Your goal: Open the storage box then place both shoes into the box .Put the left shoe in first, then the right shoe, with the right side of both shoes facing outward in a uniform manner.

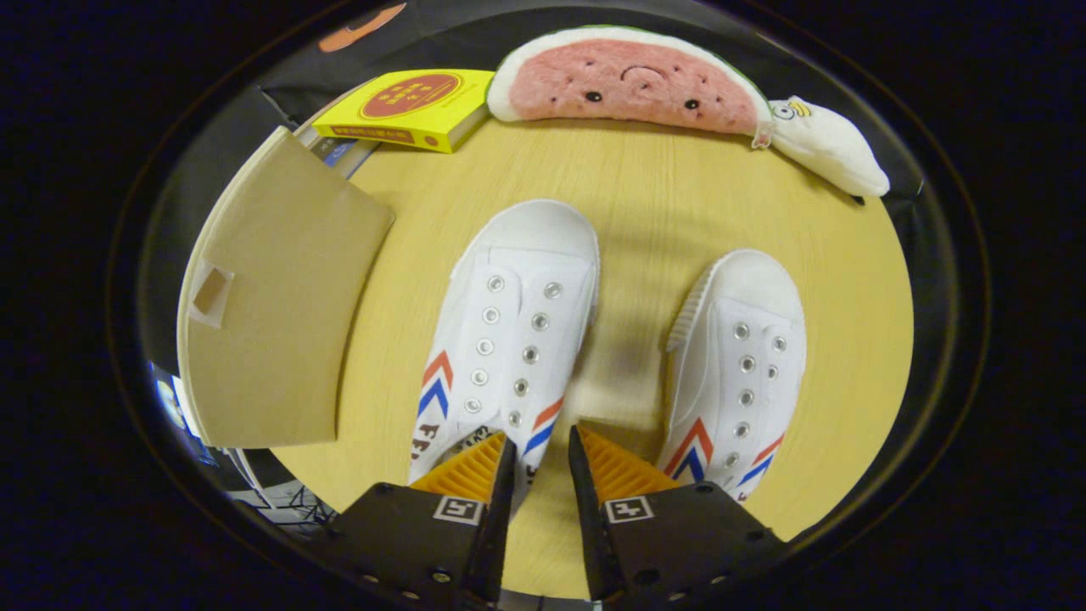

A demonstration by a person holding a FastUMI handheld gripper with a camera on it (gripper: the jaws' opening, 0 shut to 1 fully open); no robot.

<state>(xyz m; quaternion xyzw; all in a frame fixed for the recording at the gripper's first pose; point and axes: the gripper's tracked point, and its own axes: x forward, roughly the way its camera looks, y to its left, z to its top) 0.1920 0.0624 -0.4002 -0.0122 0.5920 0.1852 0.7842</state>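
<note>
Looking forward along the gripper [541, 450], two white canvas shoes are seen standing on a pale wooden table [662, 170], toes pointing away toward twelve o'clock. The fingers are held a little apart, with a narrow gap of bare tabletop between them, and nothing is clamped. The left-hand shoe [509, 331] lies just ahead of the fingers at about eleven o'clock; its heel end is overlapped by the left finger [471, 471], and its inner side edge runs down beside the gap. Whether that finger touches the shoe cannot be told. The other shoe [738, 365] is set at about one o'clock from the fingertips, its heel end hidden behind the right finger [619, 471]. The two shoes are apart, with a strip of table between them. Both carry red and blue chevron stripes on their sides and rows of metal eyelets without laces.

At ten o'clock, well to the left of the shoes, the tan storage box [271, 297] is seen with its lid closed. Beyond it, at eleven o'clock, a yellow book [407, 106] is laid flat. At twelve to one o'clock, at the far table edge, a watermelon plush [628, 81] is placed, touching a white plush toy [827, 144] on its right.
</note>
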